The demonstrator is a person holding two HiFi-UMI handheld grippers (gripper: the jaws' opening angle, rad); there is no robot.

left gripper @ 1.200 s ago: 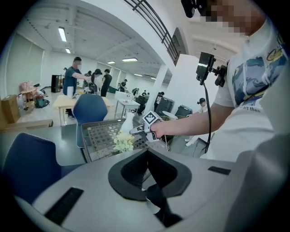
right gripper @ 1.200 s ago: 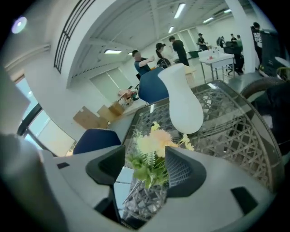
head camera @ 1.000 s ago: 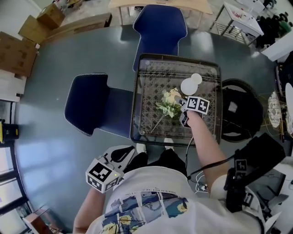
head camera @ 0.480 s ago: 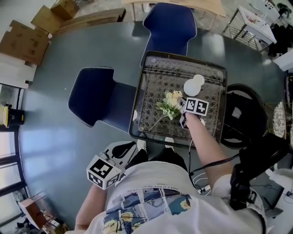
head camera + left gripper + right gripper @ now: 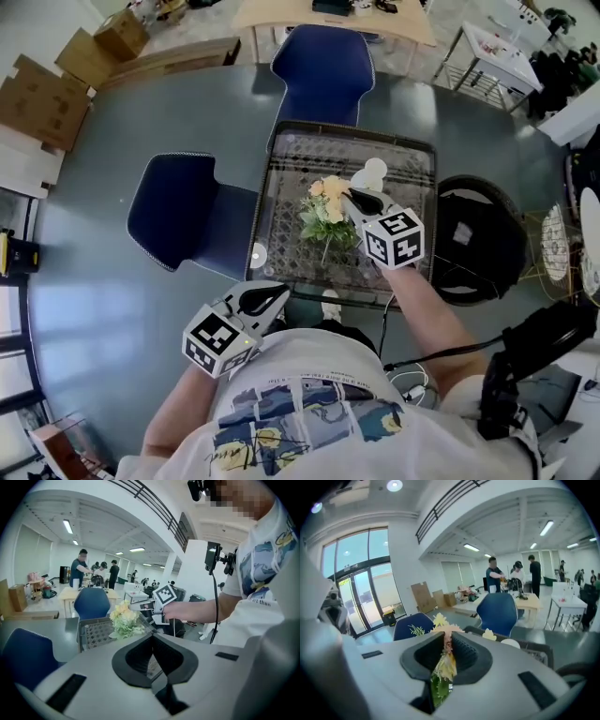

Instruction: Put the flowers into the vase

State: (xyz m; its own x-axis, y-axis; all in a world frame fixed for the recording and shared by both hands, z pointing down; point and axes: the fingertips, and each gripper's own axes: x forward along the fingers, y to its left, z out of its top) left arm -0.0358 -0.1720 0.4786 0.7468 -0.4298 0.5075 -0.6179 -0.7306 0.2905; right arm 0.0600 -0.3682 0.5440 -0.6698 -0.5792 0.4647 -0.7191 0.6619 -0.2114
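Above the table (image 5: 291,164), the flowers (image 5: 323,211) are up in the air, a bunch of yellow and cream heads with green leaves. Your right gripper (image 5: 351,198) has them. Its jaws are closing on the bunch, and the pads squeeze it from both sides. In the right gripper view the flowers (image 5: 443,665) fill the gap between the jaws. The white vase (image 5: 373,173) stands on the table just past the flowers. Your left gripper (image 5: 274,298) is close to your body, by the near side of the table. Its jaws are pressed together with nothing in them. One blue chair (image 5: 323,66) stands behind the table and another chair (image 5: 178,206) stands at its left.
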